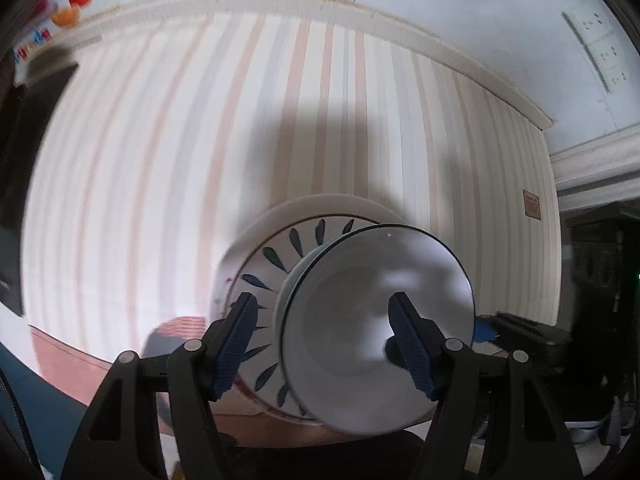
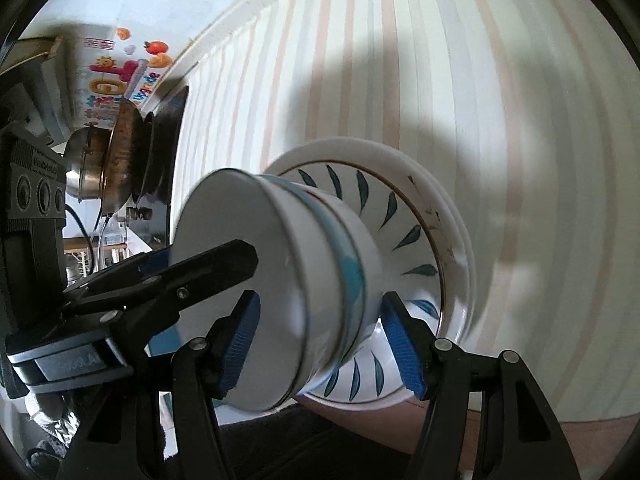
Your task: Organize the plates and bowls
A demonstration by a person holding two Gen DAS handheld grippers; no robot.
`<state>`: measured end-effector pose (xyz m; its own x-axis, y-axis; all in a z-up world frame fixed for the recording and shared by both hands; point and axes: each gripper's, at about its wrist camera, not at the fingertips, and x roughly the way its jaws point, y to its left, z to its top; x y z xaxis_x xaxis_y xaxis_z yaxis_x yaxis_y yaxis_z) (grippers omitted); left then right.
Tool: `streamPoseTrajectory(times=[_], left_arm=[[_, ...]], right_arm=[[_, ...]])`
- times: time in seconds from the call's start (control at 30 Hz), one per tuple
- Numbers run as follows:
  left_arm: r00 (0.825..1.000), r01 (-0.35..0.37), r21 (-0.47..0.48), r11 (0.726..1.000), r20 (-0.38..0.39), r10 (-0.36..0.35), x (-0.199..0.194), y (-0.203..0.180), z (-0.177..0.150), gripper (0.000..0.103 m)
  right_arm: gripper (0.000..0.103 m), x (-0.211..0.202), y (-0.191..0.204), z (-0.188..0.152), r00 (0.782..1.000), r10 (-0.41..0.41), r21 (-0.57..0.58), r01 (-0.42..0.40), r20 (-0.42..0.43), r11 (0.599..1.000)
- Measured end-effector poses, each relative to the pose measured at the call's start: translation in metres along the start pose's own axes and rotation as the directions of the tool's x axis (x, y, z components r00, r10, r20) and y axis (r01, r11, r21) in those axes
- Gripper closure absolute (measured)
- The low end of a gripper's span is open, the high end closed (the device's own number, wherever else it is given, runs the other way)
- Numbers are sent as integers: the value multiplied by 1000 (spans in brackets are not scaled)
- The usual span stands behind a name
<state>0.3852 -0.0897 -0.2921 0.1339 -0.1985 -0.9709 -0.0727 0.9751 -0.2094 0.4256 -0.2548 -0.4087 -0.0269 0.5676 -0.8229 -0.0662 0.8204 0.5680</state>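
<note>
The left gripper (image 1: 324, 344) and the right gripper (image 2: 320, 344) both stood open over the stacked bowls (image 2: 280, 280). Only the right wrist view showed the metal pot (image 2: 104, 168); the left showed the top bowl's inside.

Bright daylight; soft dark shadows fall across the striped table (image 1: 160, 160) toward twelve o'clock; motion blur, fisheye-bent edges.

1. Left wrist view: sits behind its own hand-held gripper (image 1: 324, 344), faces steeply down, close over the stacked bowls (image 1: 376, 332).
2. Right wrist view: sits behind its hand-held gripper (image 2: 320, 344), slanting down from the stack's side.
3. Shared: bowls, plates (image 2: 448, 200), striped bench (image 1: 160, 160).
</note>
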Motion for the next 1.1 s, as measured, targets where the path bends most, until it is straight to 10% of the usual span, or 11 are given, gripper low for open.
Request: streamPoseTrajectory(times=[0.23,0.43,1.1], left_arm=[[992,-57,46,997,115,51,-35,-1,-17,30],[968,-108,57,992,233,92,-67,5,-37,15],[838,-113,115,987,545,32,-207,-8,-169,0]], right_arm=[[36,-46,31,-26,977,-141,-46,150,159,988],[15,-78,51,-54,932,-238,-19,252,274,968],[9,-193,171,-230,678,-380,54,449,630,892]])
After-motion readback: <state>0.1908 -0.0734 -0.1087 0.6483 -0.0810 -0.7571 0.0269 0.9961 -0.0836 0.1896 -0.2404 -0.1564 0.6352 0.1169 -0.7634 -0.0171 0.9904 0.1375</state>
